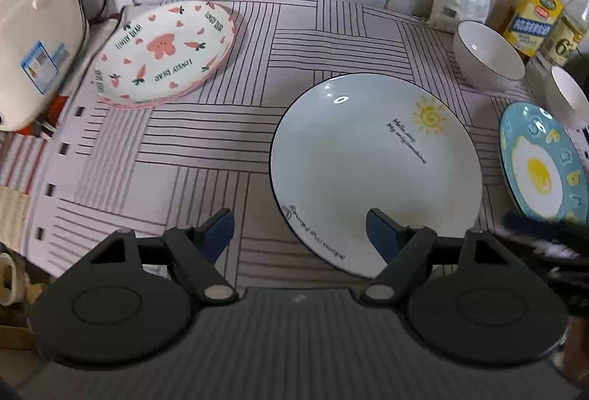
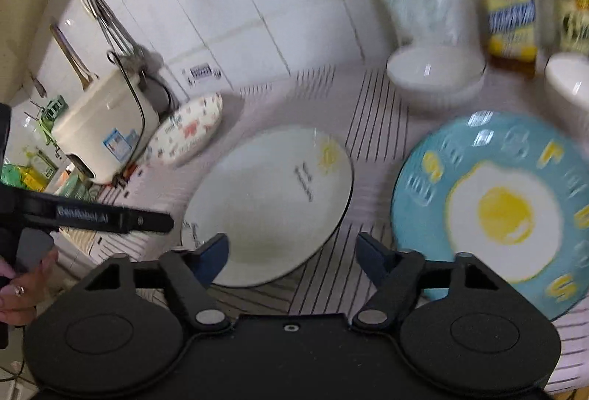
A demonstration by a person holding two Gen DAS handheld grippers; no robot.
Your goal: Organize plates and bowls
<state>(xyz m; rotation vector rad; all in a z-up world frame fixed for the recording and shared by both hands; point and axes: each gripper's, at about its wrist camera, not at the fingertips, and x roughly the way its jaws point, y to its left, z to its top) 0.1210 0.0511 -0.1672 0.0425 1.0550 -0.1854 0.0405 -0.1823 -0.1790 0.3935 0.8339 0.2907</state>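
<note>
Above the striped tablecloth [image 1: 221,127], my left gripper [image 1: 300,234] is spread wide and grips nothing; its right finger sits over the near rim of the pale sun plate [image 1: 375,172]. My right gripper [image 2: 292,252] is likewise released, hovering between that sun plate [image 2: 272,201] and the blue fried-egg plate [image 2: 493,205]. Farther back, two white bowls [image 1: 486,54] stand near the oil bottles [image 1: 537,13]. A carrot-print plate [image 1: 165,50] lies beside the rice cooker [image 1: 36,39].
</note>
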